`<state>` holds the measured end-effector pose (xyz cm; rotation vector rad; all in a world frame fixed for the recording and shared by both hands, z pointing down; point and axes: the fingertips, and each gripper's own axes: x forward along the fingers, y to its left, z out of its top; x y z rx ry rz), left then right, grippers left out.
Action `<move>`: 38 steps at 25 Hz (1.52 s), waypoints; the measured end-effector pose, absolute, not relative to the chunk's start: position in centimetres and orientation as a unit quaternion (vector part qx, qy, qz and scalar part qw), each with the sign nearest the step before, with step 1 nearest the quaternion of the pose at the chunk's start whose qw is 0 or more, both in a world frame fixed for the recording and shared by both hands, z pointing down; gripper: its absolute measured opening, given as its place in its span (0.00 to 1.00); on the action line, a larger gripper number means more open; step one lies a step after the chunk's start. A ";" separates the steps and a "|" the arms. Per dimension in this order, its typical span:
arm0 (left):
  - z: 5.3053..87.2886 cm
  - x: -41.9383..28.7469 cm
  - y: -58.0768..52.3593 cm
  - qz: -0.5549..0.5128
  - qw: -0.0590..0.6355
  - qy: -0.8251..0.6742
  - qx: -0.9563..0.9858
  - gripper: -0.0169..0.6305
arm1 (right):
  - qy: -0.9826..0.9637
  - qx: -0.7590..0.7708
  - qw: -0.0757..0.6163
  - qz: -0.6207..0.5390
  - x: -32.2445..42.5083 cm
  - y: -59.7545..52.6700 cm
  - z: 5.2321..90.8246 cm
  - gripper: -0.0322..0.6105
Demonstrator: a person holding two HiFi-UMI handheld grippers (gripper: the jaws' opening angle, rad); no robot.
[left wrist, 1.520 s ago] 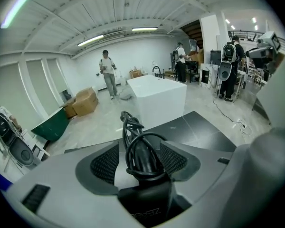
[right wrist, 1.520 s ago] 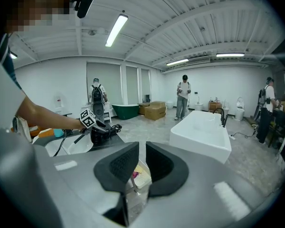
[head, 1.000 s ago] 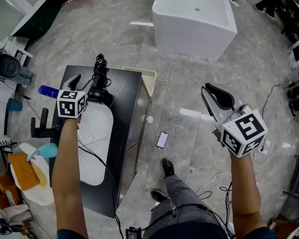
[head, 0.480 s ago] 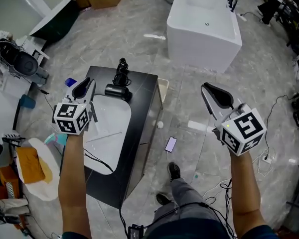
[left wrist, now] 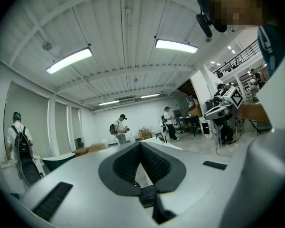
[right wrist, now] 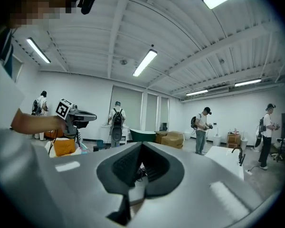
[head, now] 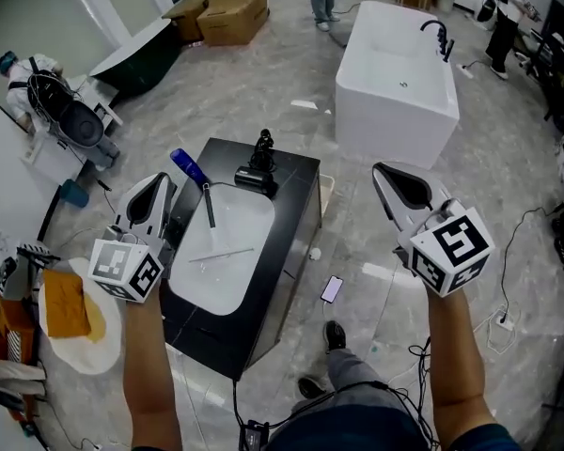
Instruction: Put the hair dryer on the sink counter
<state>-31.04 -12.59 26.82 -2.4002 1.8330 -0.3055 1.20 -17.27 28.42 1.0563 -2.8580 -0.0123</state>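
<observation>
Hair dryer lies on the black counter, ahead of and to the right of my left claw and well off to the left of my right claw. It sits on the flat strip at the far end of the white basin. I judge that the sensible spot: flat ground, so it should not slide into the bowl. Its cord is bunched just beyond it, on the counter rather than hanging over the edge, so nothing should drag it off.

Neither claw touches the dryer. The left claw's jaws have just been closing, and its own view shows the pads meeting at the tip with nothing between them. The right claw is pressed together the same way and is also empty. Both point level, out across the room rather than down at the counter. The left one hangs beside the counter's near-left side, and the right one over open floor.

With the dryer resting unsupported where the task wants it, I take the placing as done. Closed, empty, level claws suit a hands-off hold.
</observation>
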 end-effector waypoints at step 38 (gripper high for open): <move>15.1 -35.7 22.1 -0.134 0.181 0.692 -0.685 0.04 | -0.965 0.233 0.045 -0.113 -11.1 6.0 15.9 0.06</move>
